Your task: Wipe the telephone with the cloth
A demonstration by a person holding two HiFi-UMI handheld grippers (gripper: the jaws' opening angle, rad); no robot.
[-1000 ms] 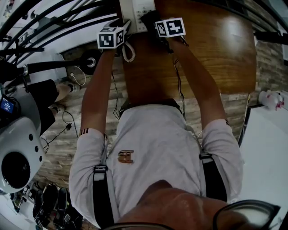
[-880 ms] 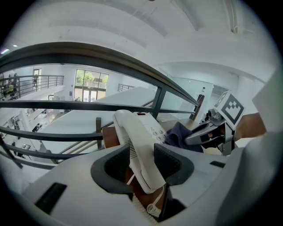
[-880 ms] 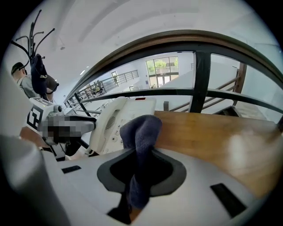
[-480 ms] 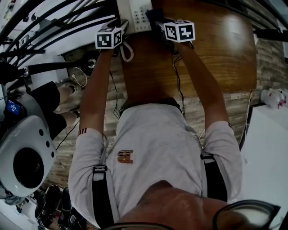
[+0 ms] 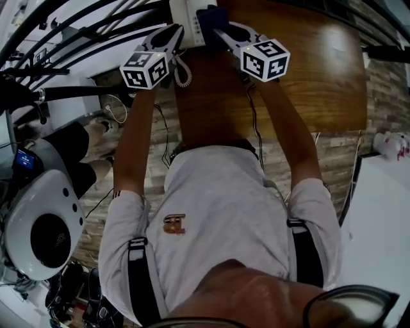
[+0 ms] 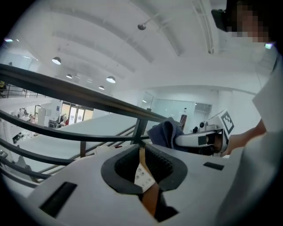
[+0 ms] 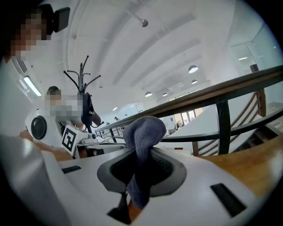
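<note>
The telephone point(image 5: 187, 19) is white and sits at the far left part of the wooden surface point(image 5: 307, 70), partly cut off by the top edge of the head view. Its coiled cord point(image 5: 183, 72) hangs over the left edge of the surface, on the near side of it. The cloth point(image 7: 143, 130) is blue-grey and stands just at the right side of the telephone. I cannot tell if it touches it.

The right gripper point(image 7: 142, 154) has its jaws closed on the cloth. One bunched end sticks up above the pads, and the other end hangs down between them. The left gripper point(image 6: 142, 152) is just left of the right one, near the left edge of the telephone. Its jaws have just been closing and now stand together at the tips, with nothing held between them. Through the thin slit a bit of white keypad and brown wood shows beyond.

Both grippers point away from the person. Past the surface runs a black railing point(image 6: 88, 99), and behind it is a bright white hall.
</note>
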